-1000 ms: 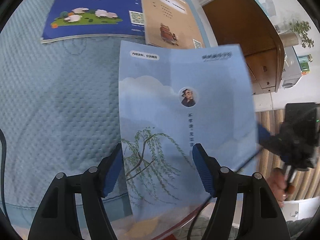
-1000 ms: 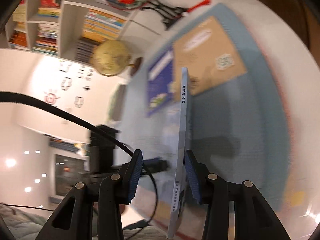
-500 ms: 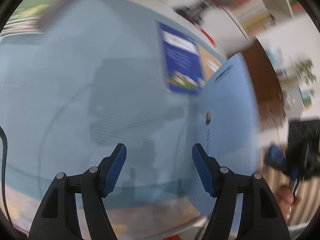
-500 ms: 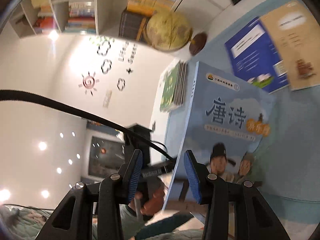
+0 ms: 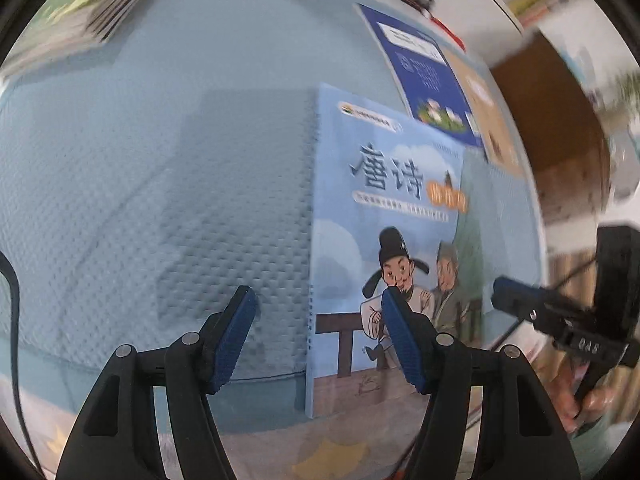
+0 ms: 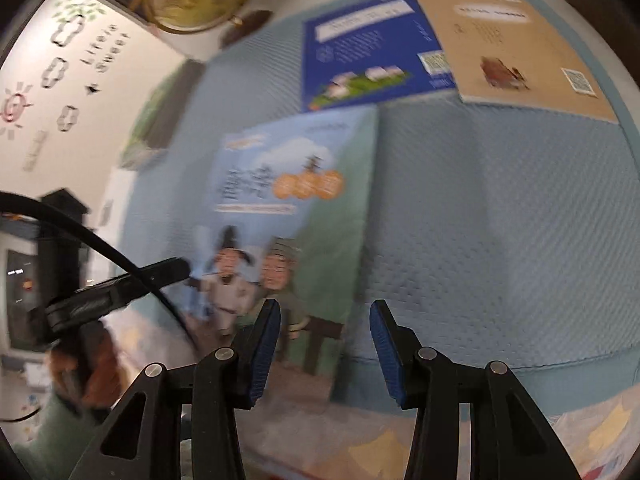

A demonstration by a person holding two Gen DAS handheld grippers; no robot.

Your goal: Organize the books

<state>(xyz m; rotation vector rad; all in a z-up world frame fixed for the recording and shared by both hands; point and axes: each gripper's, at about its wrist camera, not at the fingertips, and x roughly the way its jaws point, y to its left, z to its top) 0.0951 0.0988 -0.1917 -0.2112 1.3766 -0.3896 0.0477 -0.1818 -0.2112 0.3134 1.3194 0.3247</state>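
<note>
The light-blue textured mat [image 5: 160, 184] filled both views. The Tang poetry book [image 5: 384, 248] lay face up at centre-right, the dark blue book [image 5: 424, 76] at upper right. My left gripper [image 5: 316, 336] was closing on nothing; my right gripper [image 6: 324, 344] stood part open, empty.

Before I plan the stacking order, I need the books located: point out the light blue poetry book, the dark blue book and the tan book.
light blue poetry book [image 5: 400, 216]: left wrist view, front cover below the title.
dark blue book [image 6: 360, 52]: right wrist view, middle of cover.
tan book [image 6: 516, 52]: right wrist view, middle of cover.
</note>
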